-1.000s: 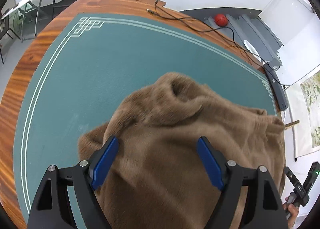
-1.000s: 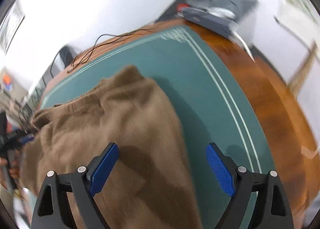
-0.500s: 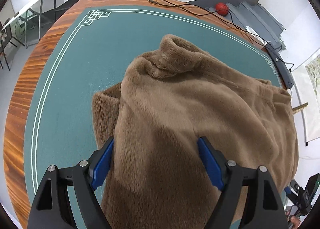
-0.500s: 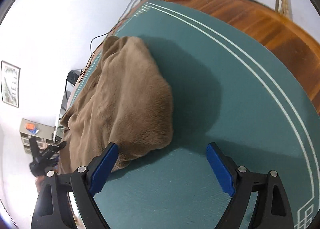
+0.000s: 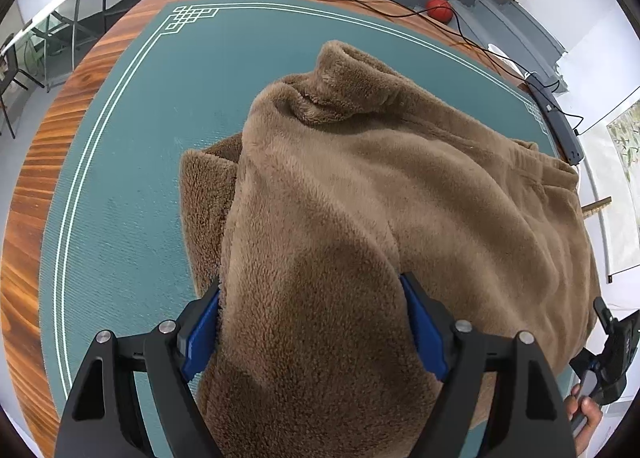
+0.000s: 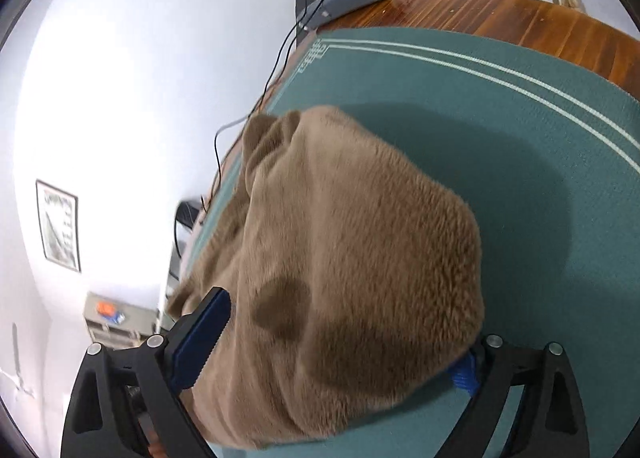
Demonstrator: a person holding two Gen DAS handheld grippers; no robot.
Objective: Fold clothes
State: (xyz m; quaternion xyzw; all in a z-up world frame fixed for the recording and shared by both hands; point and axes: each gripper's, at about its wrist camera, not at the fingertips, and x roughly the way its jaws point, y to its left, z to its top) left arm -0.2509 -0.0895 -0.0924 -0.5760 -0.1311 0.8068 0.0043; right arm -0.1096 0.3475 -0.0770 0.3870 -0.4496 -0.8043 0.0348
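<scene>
Lying on the green mat [image 5: 120,186] is a fuzzy brown sweater [image 5: 400,194], bunched up in a soft heap. Its rolled collar [image 5: 340,58] points toward the far edge of the mat, where a black cable [image 5: 380,6] trails over the wooden table [image 5: 44,146]. The left gripper [image 5: 312,322] has its blue fingers [image 5: 200,330] spread wide, with a thick fold of sweater sitting between them. The right gripper [image 6: 332,342] is spread wide too, and the sweater bulges between its fingers [image 6: 204,334]. I cannot tell if either one is squeezing the cloth.
</scene>
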